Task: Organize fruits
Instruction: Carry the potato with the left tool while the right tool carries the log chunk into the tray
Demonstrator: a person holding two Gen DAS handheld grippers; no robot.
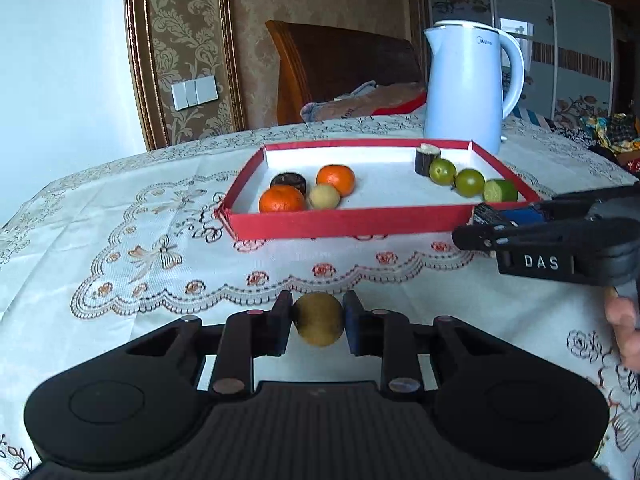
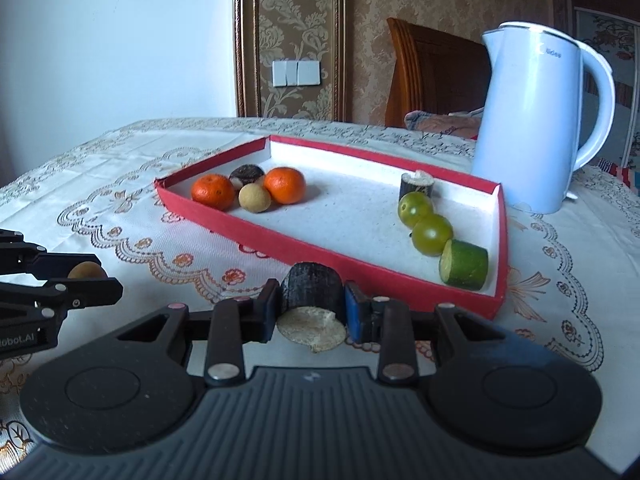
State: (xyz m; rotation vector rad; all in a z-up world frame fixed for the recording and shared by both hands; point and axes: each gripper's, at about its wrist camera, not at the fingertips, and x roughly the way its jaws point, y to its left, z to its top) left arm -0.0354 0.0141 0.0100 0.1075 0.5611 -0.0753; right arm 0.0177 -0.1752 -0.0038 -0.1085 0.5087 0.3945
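Note:
My left gripper (image 1: 317, 322) is shut on a small tan round fruit (image 1: 318, 319), just above the lace tablecloth in front of the red tray (image 1: 344, 222). My right gripper (image 2: 311, 312) is shut on a dark-skinned cut piece with a pale face (image 2: 313, 300), close to the tray's (image 2: 288, 248) near rim. In the tray's left part lie two oranges (image 2: 213, 191) (image 2: 285, 185), a tan fruit (image 2: 254, 197) and a dark piece (image 2: 247, 174). At its right lie a dark piece (image 2: 417, 186), two green fruits (image 2: 415, 208) (image 2: 432, 234) and a green cut piece (image 2: 464, 265).
A pale blue electric kettle (image 2: 532, 120) stands behind the tray's right end. A wooden chair (image 1: 340, 68) with cloth on it sits beyond the table's far edge. The person's fingers (image 1: 624, 328) show at the right of the left wrist view.

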